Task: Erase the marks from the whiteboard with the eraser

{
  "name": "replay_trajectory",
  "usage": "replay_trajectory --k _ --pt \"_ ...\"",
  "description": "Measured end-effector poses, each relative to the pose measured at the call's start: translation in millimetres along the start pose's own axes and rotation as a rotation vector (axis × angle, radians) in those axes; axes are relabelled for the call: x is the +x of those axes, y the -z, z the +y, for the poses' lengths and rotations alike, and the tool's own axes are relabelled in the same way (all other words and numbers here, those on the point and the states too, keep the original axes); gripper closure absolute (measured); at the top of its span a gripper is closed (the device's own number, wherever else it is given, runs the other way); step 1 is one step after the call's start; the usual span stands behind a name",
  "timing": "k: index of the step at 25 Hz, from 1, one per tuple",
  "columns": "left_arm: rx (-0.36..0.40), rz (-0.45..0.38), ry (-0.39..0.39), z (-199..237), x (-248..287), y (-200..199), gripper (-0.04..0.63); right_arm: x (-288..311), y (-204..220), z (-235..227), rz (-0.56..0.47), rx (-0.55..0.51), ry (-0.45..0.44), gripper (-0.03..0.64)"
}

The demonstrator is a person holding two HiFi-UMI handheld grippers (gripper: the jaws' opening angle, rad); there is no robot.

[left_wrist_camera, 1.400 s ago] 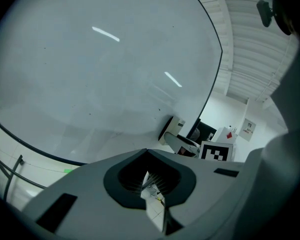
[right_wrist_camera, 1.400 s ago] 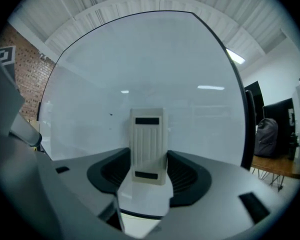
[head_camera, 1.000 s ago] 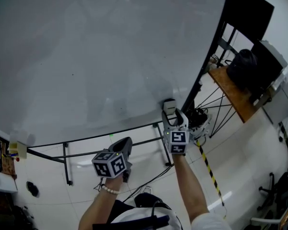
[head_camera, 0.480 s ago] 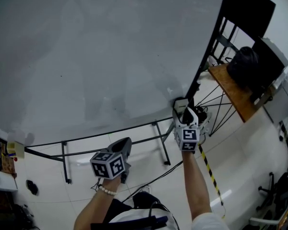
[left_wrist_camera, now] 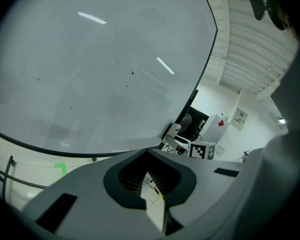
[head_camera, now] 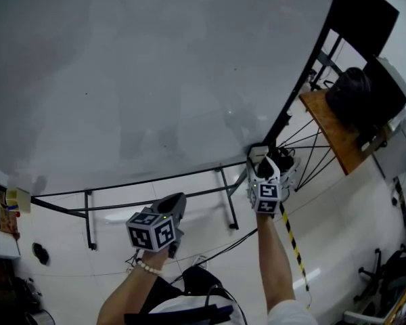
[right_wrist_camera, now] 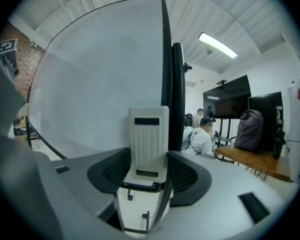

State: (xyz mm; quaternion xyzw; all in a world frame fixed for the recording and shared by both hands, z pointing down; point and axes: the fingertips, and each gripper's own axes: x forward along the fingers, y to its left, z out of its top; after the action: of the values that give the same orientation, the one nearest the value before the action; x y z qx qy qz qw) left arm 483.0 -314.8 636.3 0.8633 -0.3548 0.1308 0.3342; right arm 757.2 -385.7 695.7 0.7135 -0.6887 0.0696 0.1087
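Observation:
The big grey-white whiteboard (head_camera: 135, 73) fills the upper left of the head view; I see only a few tiny dark specks (head_camera: 86, 93) on it. My right gripper (head_camera: 260, 161) is shut on a white ribbed eraser (head_camera: 258, 153), which is held at the board's lower right corner by the black frame. In the right gripper view the eraser (right_wrist_camera: 149, 139) stands upright between the jaws with the whiteboard (right_wrist_camera: 100, 74) behind it. My left gripper (head_camera: 174, 202) hangs below the board, away from it. Its jaws are together with nothing between them, and the left gripper view shows the whiteboard (left_wrist_camera: 90, 74) ahead.
The board's black stand (head_camera: 155, 196) runs under its lower edge. To the right are a wooden table (head_camera: 331, 131) with a black backpack (head_camera: 355, 93) and a dark screen (head_camera: 365, 19). Yellow-black tape (head_camera: 292, 239) and cables lie on the floor. People (right_wrist_camera: 202, 134) sit beyond the board.
My right gripper has carried the eraser rightward along the board's lower part to its right corner. The left gripper has hardly moved.

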Motion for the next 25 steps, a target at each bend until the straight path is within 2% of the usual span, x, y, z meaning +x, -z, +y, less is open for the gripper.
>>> replay_trajectory --k 6,13,19,25 --pt "-0.026 -0.014 -0.016 16.3 -7.1 1.6 0.607 2.3 3.5 11.6 -0.011 0.044 0.011 0.356" --pt "-0.061 -0.020 -0.023 29.1 -19.0 8.6 0.607 2.2 1.4 55.2 -0.017 0.077 -0.014 0.357" --pt "-0.097 -0.051 -0.046 51.1 -39.7 7.2 0.607 2.8 -3.3 110.8 -0.028 0.071 -0.080 0.357" --pt "-0.132 -0.084 -0.084 91.4 -76.7 8.6 0.607 1.7 -6.5 172.5 -0.032 0.099 -0.108 0.357"
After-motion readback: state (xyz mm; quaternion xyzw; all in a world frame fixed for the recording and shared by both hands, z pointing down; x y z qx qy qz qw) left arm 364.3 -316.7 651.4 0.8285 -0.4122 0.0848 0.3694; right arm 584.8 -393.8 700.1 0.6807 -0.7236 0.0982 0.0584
